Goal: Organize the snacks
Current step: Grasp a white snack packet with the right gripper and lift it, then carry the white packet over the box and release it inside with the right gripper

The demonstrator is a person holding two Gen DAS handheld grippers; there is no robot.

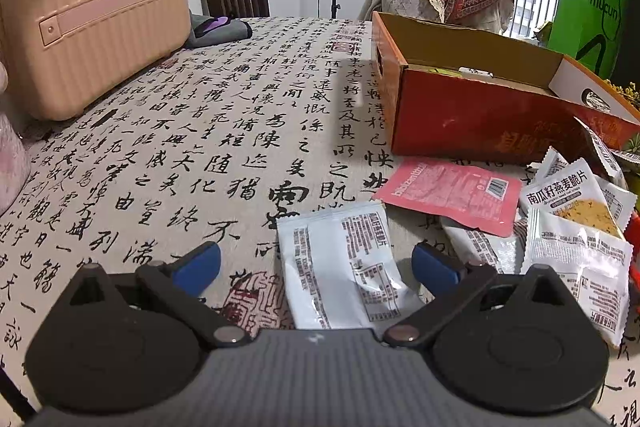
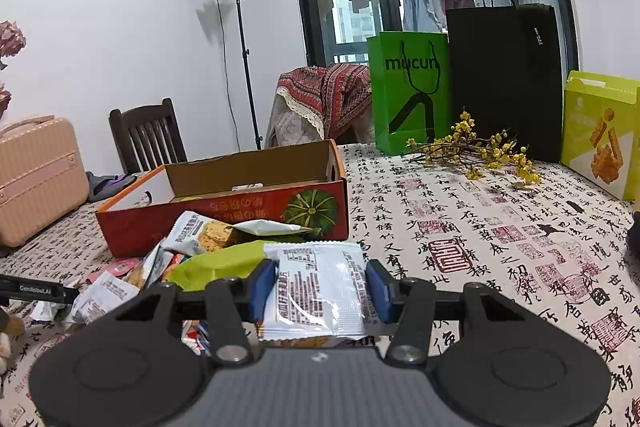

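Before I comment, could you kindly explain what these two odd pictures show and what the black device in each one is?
Each picture comes from a camera on hand-held tongs, looking along the blue-padded fingers. In the left view, the left tongs are open above a white snack packet lying on the calligraphy tablecloth. In the right view, the right tongs grip another white snack packet. More packets lie piled beside the open red cardboard box.
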